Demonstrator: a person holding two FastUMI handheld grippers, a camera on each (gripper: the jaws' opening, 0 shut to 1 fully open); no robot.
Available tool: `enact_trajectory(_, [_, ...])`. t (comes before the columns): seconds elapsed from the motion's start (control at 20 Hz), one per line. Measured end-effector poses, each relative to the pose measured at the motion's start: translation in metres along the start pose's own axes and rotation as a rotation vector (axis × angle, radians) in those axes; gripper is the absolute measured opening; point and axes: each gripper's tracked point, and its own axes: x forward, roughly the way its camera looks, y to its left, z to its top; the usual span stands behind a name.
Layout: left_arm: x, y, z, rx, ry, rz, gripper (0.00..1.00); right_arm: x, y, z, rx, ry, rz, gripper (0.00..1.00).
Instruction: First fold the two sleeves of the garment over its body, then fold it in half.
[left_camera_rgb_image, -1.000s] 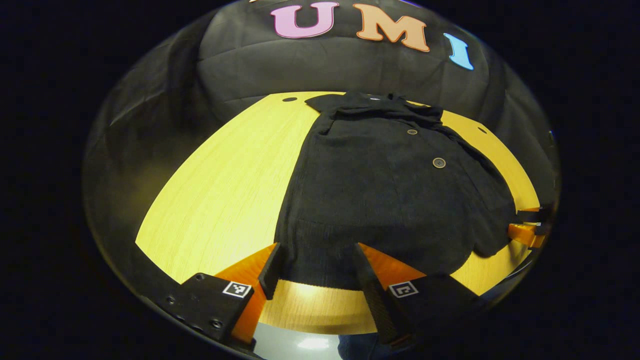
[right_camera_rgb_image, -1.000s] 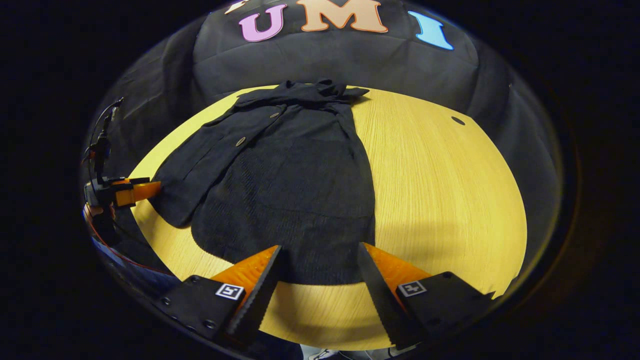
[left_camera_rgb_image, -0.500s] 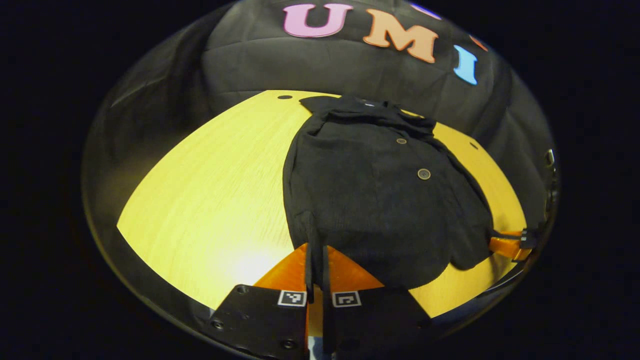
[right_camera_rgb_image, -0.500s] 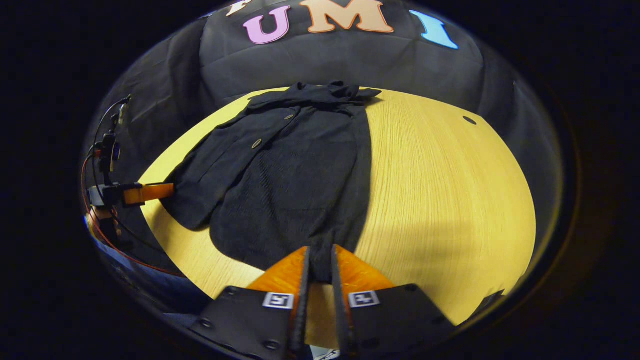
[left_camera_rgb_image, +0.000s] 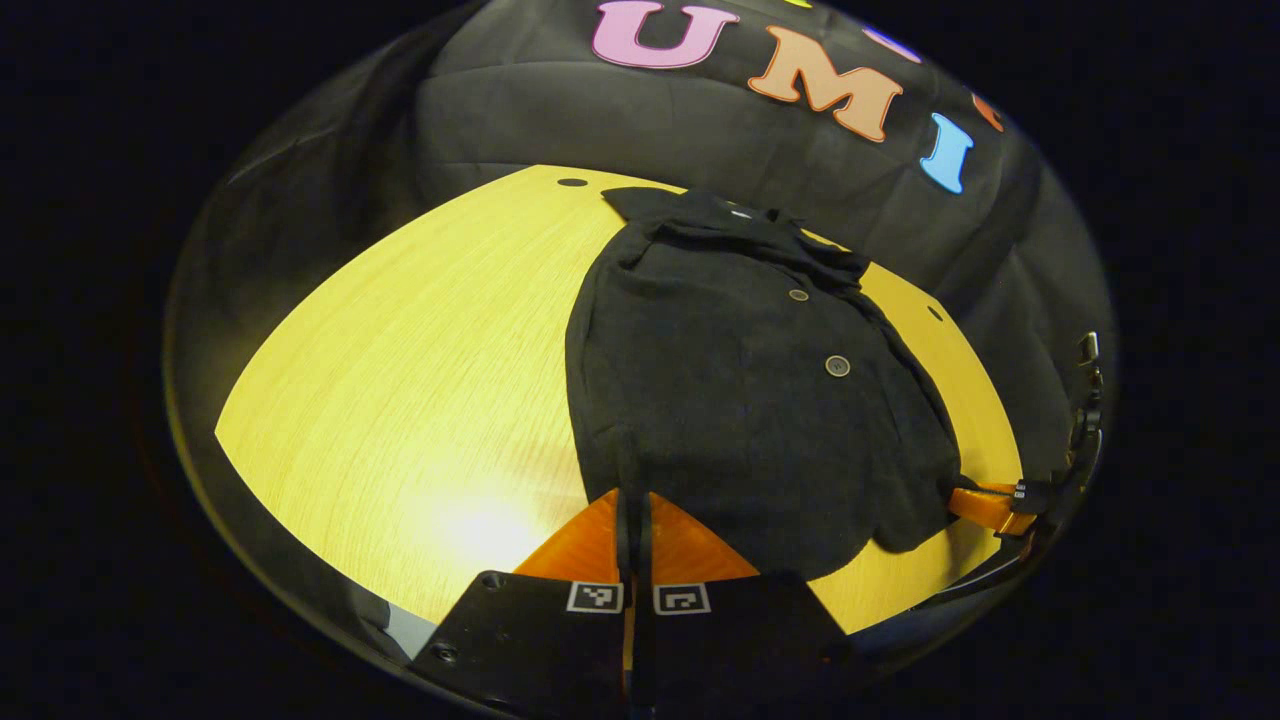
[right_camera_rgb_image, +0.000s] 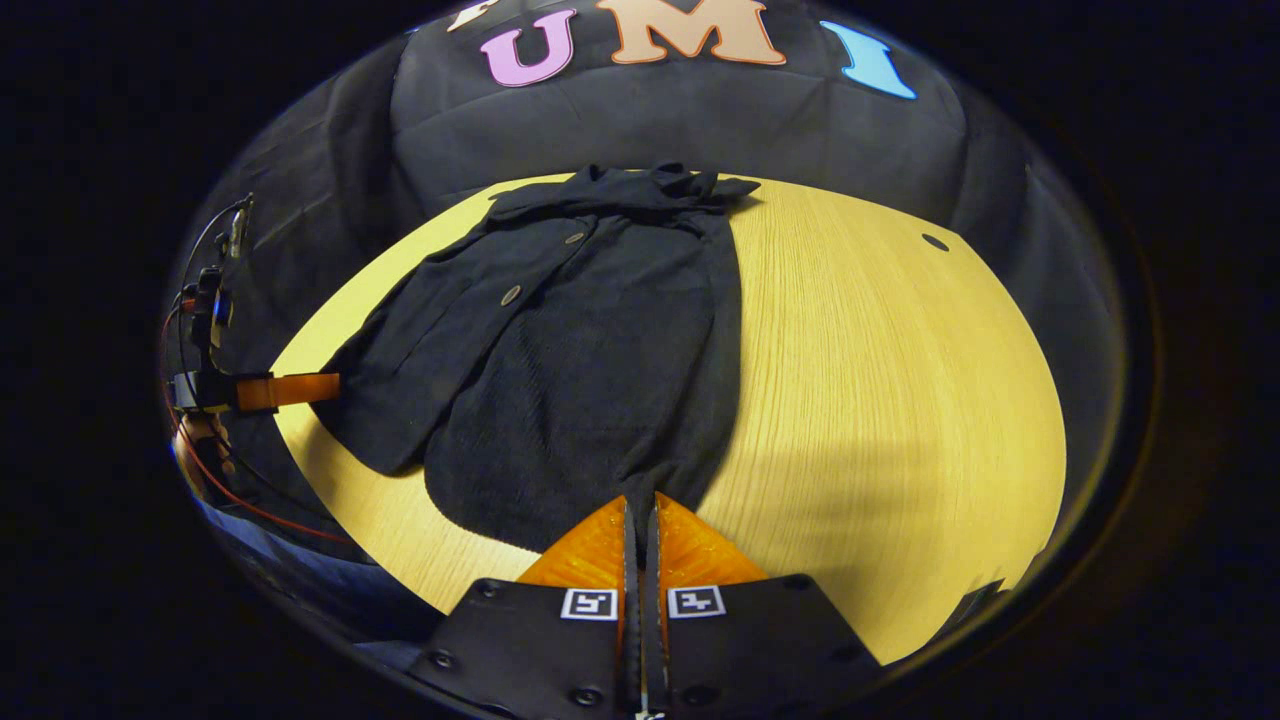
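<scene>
Sleeves look folded in already; garment (right_camera_rgb_image: 570, 370) lies on the counter (right_camera_rgb_image: 880, 380). Each hand-held gripper, left (left_camera_rgb_image: 633, 505) and right (right_camera_rgb_image: 640, 510), pinches its near hem, apparently to carry it toward the collar.

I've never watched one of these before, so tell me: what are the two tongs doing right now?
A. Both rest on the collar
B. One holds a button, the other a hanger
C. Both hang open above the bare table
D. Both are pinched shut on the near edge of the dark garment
D: each view shows its tongs, left and right, closed with the garment's near hem caught between the fingers.
</scene>
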Motion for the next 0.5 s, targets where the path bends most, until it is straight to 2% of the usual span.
enact_trajectory(0.25, [-0.013,-0.017,0.04,-0.016,-0.073,-0.035,0.0,-0.024,-0.008,0.058,-0.006,-0.116,-0.033,0.04])
enact_trajectory(0.4, [-0.022,-0.03,0.086,-0.003,-0.158,-0.072,0.0,-0.037,-0.018,0.109,-0.01,-0.215,-0.058,0.04])
enact_trajectory(0.5, [-0.023,-0.04,0.118,-0.03,-0.216,-0.108,0.0,-0.042,-0.024,0.139,-0.023,-0.27,-0.074,0.04])
